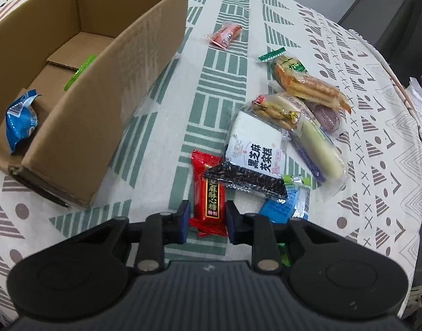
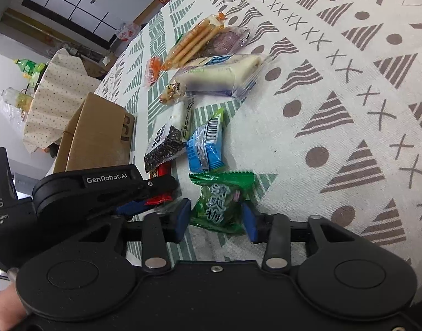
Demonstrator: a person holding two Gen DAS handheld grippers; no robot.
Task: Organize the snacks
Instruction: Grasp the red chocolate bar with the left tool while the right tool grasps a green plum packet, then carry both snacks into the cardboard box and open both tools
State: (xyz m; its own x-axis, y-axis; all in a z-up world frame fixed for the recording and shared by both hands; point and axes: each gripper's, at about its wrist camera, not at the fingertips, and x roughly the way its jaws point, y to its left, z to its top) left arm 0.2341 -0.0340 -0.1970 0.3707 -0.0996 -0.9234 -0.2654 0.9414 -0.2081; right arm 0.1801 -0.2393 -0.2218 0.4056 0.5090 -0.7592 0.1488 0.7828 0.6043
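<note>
My left gripper (image 1: 207, 224) has its blue pads on both sides of a red candy packet (image 1: 208, 198) lying on the tablecloth; the pads touch or nearly touch it. My right gripper (image 2: 216, 219) straddles a green candy packet (image 2: 220, 204) the same way, pads at its sides. The open cardboard box (image 1: 106, 88) stands at the left and holds a blue packet (image 1: 19, 121) and a green strip (image 1: 80, 71). A pile of snacks lies ahead: a black-and-white sesame cake pack (image 1: 252, 160), a blue packet (image 2: 204, 149), a long white roll (image 1: 313, 138) and biscuit sticks (image 1: 310, 85).
A small red packet (image 1: 224, 34) lies apart at the far side. The left gripper body (image 2: 106, 190) shows in the right wrist view, close to my right fingers. The round table's edge (image 1: 415, 127) curves at the right. A second covered table (image 2: 59, 91) stands beyond.
</note>
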